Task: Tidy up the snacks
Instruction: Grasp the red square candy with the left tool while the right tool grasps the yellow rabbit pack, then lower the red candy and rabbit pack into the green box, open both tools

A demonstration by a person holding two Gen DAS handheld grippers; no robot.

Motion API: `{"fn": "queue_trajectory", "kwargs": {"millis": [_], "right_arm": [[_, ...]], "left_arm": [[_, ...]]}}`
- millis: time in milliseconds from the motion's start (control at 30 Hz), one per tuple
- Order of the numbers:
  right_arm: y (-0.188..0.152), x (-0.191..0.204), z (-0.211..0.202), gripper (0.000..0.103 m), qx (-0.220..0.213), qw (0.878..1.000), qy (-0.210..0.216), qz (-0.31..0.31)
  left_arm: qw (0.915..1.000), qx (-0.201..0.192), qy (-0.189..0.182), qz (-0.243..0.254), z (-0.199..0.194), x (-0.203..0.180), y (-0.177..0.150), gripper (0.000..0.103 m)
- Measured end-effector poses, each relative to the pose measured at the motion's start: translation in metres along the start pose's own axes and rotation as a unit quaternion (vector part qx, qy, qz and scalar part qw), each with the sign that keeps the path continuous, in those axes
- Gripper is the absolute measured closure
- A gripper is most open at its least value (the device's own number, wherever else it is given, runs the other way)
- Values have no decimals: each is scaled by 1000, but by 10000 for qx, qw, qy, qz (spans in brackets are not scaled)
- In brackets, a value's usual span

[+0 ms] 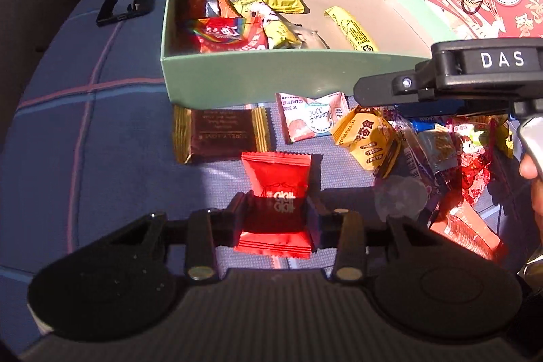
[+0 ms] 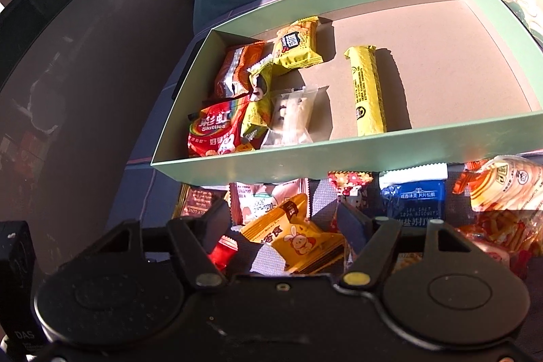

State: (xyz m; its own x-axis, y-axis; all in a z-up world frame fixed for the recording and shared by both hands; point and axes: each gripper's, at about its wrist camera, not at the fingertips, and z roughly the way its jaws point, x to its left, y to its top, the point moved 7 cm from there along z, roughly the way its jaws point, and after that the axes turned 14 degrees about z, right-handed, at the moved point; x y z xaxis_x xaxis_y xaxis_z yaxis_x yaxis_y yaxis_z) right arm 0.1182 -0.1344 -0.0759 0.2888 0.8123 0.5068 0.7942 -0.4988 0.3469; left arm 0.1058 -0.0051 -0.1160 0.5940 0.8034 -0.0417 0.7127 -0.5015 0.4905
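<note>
Left wrist view: my left gripper [image 1: 275, 219] pinches a red candy packet [image 1: 275, 189]; my right gripper [image 2: 283, 226] gapes wide over a yellow snack bag [image 2: 298, 243] near the green box [image 2: 305, 163].

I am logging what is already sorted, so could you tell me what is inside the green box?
The green box holds a Skittles bag, an orange packet, two yellow packets, a clear-wrapped sweet and a long yellow bar. Anything beneath the overlapping packets is hidden.

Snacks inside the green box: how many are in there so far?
7 that I can see: orange packet, small yellow pack, long yellow bar, Skittles bag, clear-wrapped white sweet, and two small overlapping yellow-green packs. More may hide underneath.
</note>
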Motion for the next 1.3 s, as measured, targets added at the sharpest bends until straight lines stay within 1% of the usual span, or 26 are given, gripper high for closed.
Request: {"fn": "queue_trajectory", "kwargs": {"millis": [67, 133, 200, 233, 300, 367, 433, 467, 500, 533, 567, 600, 667, 767, 833, 967, 1067, 1167, 1300], "right_arm": [[-2, 2, 3, 32, 24, 10000, -50, -79], [-5, 6, 8, 32, 61, 9997, -97, -197], [-8, 10, 14, 32, 99, 9992, -181, -347], [-9, 11, 17, 32, 111, 9988, -236, -418], [-13, 13, 22, 32, 135, 9976, -361, -582], [-18, 14, 25, 32, 203, 9966, -399, -691], [-21, 14, 27, 32, 249, 9961, -414, -733], [-23, 13, 28, 34, 269, 9959, -433, -746], [-26, 12, 30, 50, 322, 9960, -431, -714], [-27, 10, 31, 62, 365, 9964, -425, -639], [-27, 8, 30, 72, 288, 9964, -491, -633], [-27, 7, 30, 73, 282, 9967, -476, -598], [-26, 3, 25, 75, 257, 9977, -446, -437], [-26, -1, 14, 76, 183, 9983, -430, -350], [-26, 0, 5, 76, 168, 9987, -349, -340], [-24, 5, -16, 76, 83, 9993, -134, -325], [-19, 9, -33, 76, -28, 9996, 36, -285], [-6, 12, -51, 76, -221, 9994, 190, -201], [20, 9, -63, 76, -497, 9985, 204, -68]], "left_arm": [[9999, -19, -61, -85, 0, 4, 1, 64], [9999, -23, -118, -50, 1, 4, 2, 58], [9999, 1, -86, 59, 3, 2, 3, 43], [9999, 19, -36, 109, 4, 1, 3, 40], [9996, 39, 82, 251, 5, -2, 2, 40], [9994, 46, 145, 311, 4, -4, 1, 40], [9991, 27, 236, 347, 4, -6, -1, 42], [9989, 17, 296, 372, 4, -6, -1, 49], [9982, -7, 428, 428, 3, -6, -1, 64], [9980, -18, 480, 412, 3, -5, 0, 68], [9983, -18, 467, 356, 3, -3, 0, 70], [9988, -48, 437, 237, 2, -1, 0, 72], [9991, -59, 410, 80, 0, 3, -1, 72], [9994, -16, 324, -76, -4, 5, -4, 73], [9995, -17, 240, -203, -9, 5, -6, 73], [9994, -102, 155, -304, -23, 4, -3, 73], [9990, -324, 69, -312, -41, 0, 10, 73], [9983, -518, 8, -263, -53, -3, 25, 73], [9971, -733, 69, -169, -59, -2, 60, 73]]}}
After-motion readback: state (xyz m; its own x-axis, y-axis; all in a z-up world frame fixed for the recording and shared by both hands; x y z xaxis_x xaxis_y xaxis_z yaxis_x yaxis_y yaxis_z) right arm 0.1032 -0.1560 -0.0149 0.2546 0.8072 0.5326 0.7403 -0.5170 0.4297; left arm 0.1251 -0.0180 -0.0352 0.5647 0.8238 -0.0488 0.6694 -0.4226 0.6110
